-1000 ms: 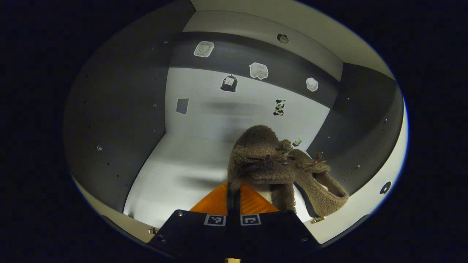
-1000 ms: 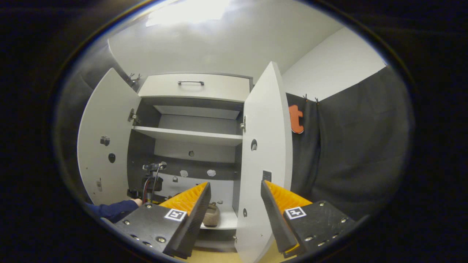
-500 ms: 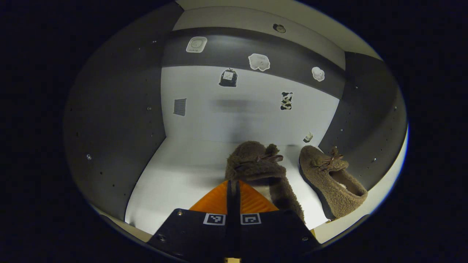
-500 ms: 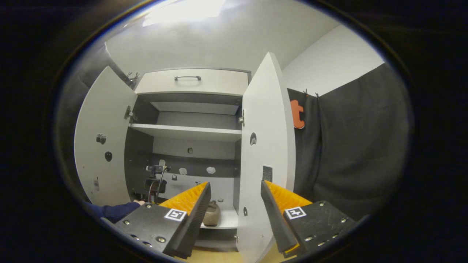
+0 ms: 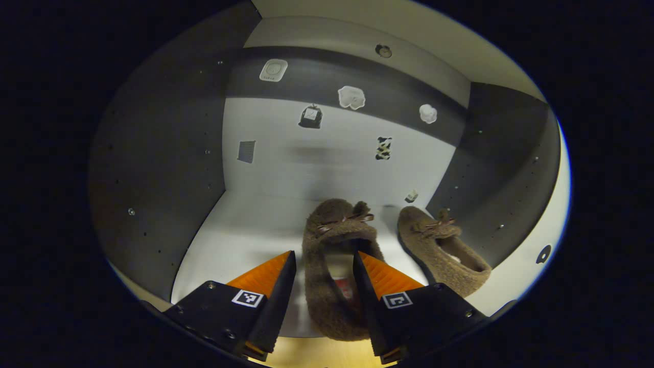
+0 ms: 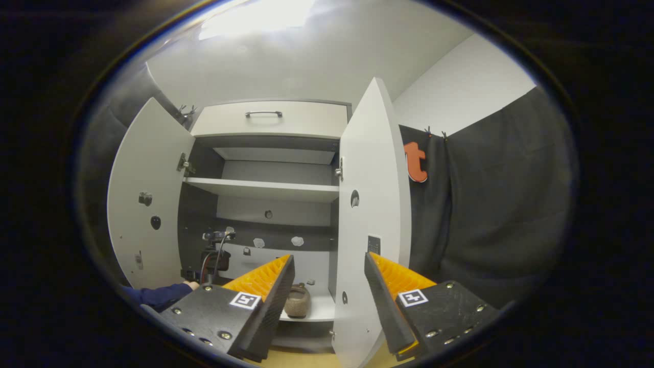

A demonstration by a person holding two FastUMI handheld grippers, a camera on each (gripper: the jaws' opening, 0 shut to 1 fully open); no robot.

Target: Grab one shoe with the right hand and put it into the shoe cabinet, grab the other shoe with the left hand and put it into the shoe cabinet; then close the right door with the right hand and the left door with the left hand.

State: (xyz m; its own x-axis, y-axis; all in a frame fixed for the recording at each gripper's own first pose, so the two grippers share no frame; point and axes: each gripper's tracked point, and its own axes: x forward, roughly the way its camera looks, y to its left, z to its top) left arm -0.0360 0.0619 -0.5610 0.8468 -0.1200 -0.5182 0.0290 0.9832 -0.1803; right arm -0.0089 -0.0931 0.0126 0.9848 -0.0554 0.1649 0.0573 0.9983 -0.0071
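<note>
Two brown fuzzy shoes lie side by side on the white bottom shelf point(image 5: 245, 240) of the shoe cabinet. The nearer shoe point(image 5: 332, 235) sits between the fingers of my left gripper point(image 5: 323, 254), which is open and no longer presses on it. The other shoe point(image 5: 439, 245) rests to its right, by the dark side wall. My right gripper point(image 6: 329, 256) hangs open and holds nothing, out in front of the cabinet. Past its left finger I see one shoe point(image 6: 296, 301). The left door point(image 6: 148, 204) and right door point(image 6: 375, 214) both stand open.
A white shelf point(image 6: 265, 190) crosses the cabinet above the shoes, with a handled drawer point(image 6: 271, 120) on top. A person's blue sleeve point(image 6: 158, 295) reaches into the lower compartment. The right door's edge stands close before my right gripper. Black cloth hangs to the right.
My left gripper has opened and let go of the shoe, which now rests on the bottom shelf beside the other one. The right gripper has hardly moved.
</note>
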